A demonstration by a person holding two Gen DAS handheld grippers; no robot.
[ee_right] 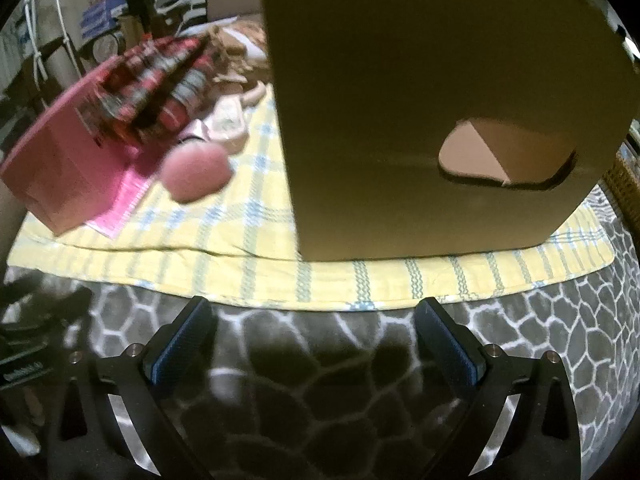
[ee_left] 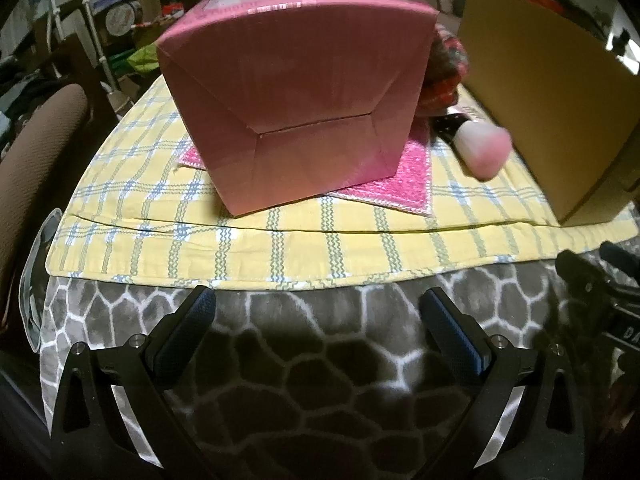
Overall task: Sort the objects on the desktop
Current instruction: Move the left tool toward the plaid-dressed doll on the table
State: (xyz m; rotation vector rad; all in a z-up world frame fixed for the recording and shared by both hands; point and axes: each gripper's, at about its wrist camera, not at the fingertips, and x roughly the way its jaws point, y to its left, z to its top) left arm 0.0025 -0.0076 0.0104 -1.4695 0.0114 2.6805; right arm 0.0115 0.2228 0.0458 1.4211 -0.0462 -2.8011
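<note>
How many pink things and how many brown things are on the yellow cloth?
Pink: 3, the pink box, the pink mat under it, the fluffy brush
Brown: 1, the cardboard box
Total: 4

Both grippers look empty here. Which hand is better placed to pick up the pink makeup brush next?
Probably the left. The pink makeup brush lies in open view up and right of the left gripper; the right gripper squarely faces the cardboard box. Both jaws stand open.
</note>
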